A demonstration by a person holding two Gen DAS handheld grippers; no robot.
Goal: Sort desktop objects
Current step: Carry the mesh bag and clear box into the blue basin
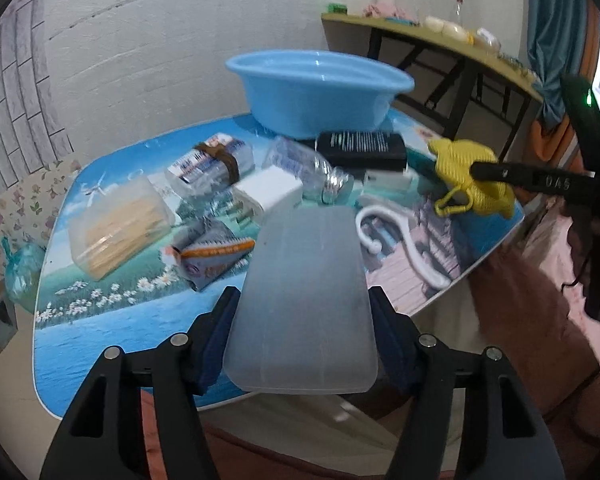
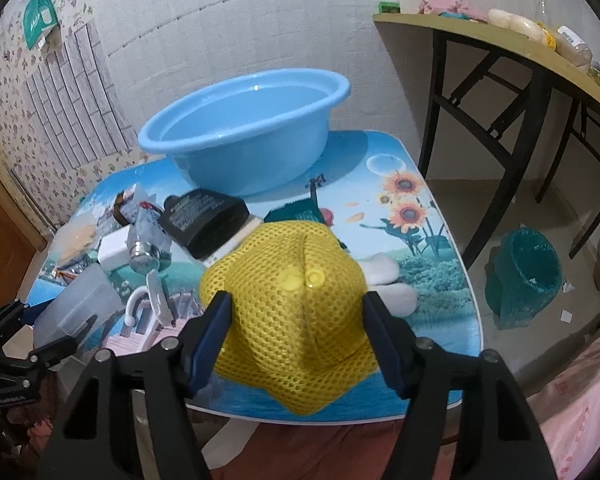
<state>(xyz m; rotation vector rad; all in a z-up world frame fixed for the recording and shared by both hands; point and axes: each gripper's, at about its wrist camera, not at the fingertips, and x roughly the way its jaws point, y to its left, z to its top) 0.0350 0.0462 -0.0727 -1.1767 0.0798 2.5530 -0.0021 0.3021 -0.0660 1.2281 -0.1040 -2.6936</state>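
Evidently, step in hand: both grippers carry a picked item above the table [image 2: 440, 272], probably bound for the blue basin [image 2: 244, 136].
Next move: likely carrying each load over the basin rim before letting go.
Left gripper [image 1: 302, 314]: clamped on a frosted plastic box [image 1: 304, 300], lifted over the near table edge.
Right gripper [image 2: 296, 338]: squeezing a yellow mesh pouch [image 2: 288, 320], held off the tabletop.
Left behind: charger [image 1: 270, 194], bottle [image 1: 306, 170], black case [image 1: 362, 148], white hook [image 1: 396, 236].

Left wrist view: I look forward along my left gripper [image 1: 304, 312] from the table's [image 1: 100, 320] near edge, close above it, toward the blue basin [image 1: 320, 92] and back wall. Right wrist view: my right gripper [image 2: 296, 320] faces likewise from the right. Both share basin [image 2: 244, 132], table [image 2: 440, 280], and wall.
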